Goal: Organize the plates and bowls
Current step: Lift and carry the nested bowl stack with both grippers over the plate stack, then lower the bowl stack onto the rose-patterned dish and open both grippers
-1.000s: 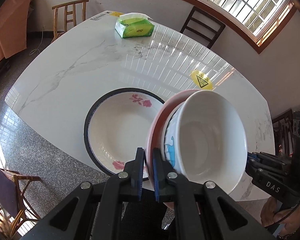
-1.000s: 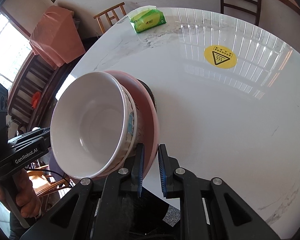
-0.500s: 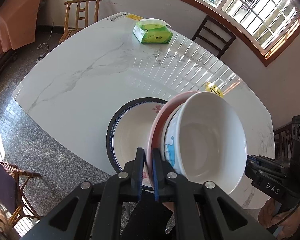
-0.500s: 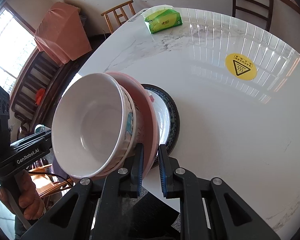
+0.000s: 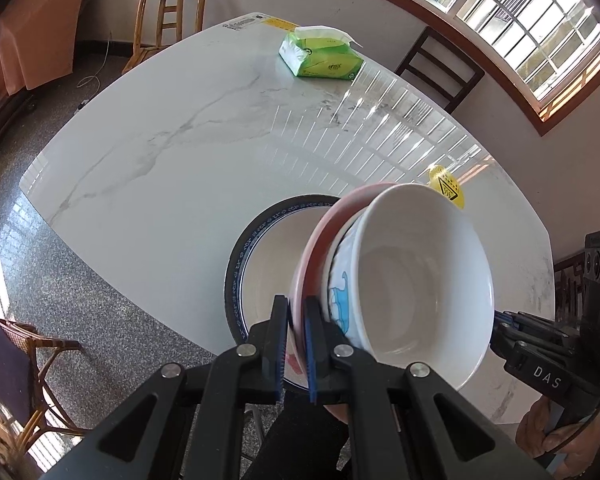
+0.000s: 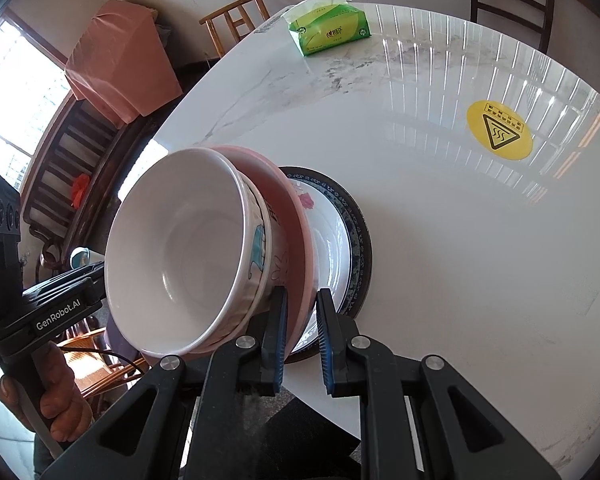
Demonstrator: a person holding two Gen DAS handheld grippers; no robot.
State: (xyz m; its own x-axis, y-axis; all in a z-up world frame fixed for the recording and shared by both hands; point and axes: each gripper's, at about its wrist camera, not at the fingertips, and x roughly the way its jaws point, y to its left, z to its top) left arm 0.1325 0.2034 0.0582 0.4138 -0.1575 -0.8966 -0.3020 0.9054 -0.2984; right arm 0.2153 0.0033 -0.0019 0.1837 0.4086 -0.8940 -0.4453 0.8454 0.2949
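Both grippers clamp the pink plate (image 5: 320,248): left gripper (image 5: 294,344) one rim, right gripper (image 6: 302,336) the opposite, white bowl (image 6: 172,256) stacked inside, above the blue-rimmed plate (image 5: 240,264) near the table (image 5: 160,152) edge.

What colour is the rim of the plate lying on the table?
Dark blue-black rim with a small white pattern; right wrist view shows it best.
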